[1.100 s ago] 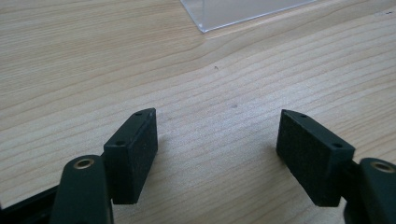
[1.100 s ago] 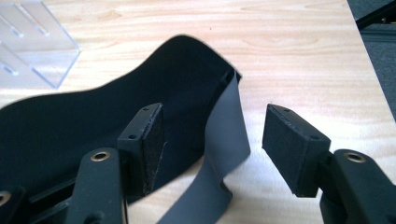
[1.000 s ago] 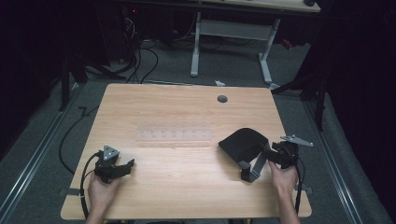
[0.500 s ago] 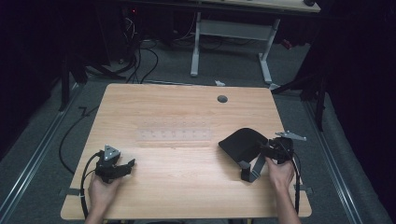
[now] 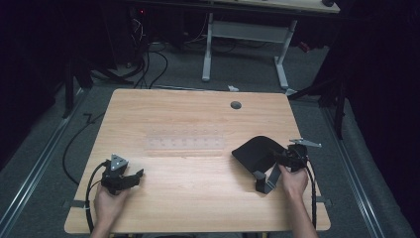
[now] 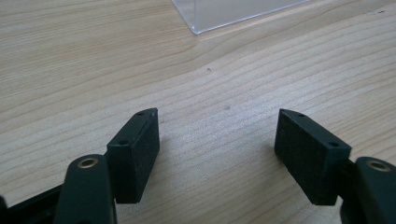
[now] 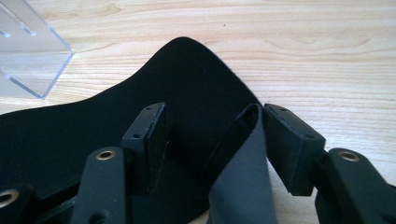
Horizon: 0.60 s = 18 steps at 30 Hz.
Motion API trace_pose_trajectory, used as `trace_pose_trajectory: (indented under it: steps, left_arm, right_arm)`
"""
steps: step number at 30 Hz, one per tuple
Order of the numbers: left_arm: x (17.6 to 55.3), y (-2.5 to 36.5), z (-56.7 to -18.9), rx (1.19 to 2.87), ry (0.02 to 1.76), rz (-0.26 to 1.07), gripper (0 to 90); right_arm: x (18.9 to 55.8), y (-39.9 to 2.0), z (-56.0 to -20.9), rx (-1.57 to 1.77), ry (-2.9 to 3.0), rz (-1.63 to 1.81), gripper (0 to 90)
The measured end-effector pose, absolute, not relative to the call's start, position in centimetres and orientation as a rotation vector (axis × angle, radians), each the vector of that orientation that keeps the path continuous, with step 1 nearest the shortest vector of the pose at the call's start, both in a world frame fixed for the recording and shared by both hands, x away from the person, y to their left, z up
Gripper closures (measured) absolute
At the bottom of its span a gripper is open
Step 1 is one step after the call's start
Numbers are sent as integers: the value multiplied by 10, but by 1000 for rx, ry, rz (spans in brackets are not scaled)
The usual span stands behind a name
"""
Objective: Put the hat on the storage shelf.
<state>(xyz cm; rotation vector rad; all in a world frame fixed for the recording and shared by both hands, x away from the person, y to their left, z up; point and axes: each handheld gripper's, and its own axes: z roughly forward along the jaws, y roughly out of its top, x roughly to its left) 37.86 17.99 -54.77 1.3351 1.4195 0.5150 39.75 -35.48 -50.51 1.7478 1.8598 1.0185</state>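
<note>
Dim room, cables on the floor, and a pale wooden desk (image 5: 198, 173) carrying the action. Over on the left, the left claw (image 5: 130, 177) rests low near the front edge, jaws spread wide with bare wood between them and nothing held; a clear acrylic stand (image 5: 185, 143) lies ahead at mid-desk. Moving right, the black fabric piece (image 5: 257, 151) sits flat near the right edge, its grey strap (image 5: 270, 176) trailing toward the person. The right claw (image 7: 212, 140) is parted around that strap, one pad touching the strap's fold, not yet pinching. My read: to take it cleanly, close squarely on the fold, keeping the other jaw clear of the black panel beneath. Against a second ago, the right claw has swung in closer over the fabric; the left one hasn't budged.
</note>
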Motion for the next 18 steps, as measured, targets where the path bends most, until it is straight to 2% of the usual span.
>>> trace_pose_trajectory:
  steps: [2,5,6,9,10,11,15,18]
  left_arm:
    - [379,180,-548,1334,1420,515,312]
    - [379,180,-548,1334,1420,515,312]
    - [379,180,-548,1333,1420,515,312]
    - [379,180,-548,1333,1421,515,312]
    - [379,180,-548,1332,1422,516,312]
    - [379,180,-548,1332,1422,516,311]
    - [379,180,-548,1331,1422,516,311]
    - [379,180,-548,1331,1422,516,311]
  right_arm:
    - [400,-354,-508,1769,1863,1033,480]
    - [400,-354,-508,1767,1872,1046,514]
    - [399,-355,-507,1775,1880,1074,565]
    - [398,-357,-506,1774,1889,1098,616]
    - [396,-358,-503,1756,1908,1120,670]
    - [396,-358,-503,1756,1908,1120,670]
    - [388,-357,-498,1711,1930,1161,769]
    - [386,-357,-498,1686,1939,1171,798]
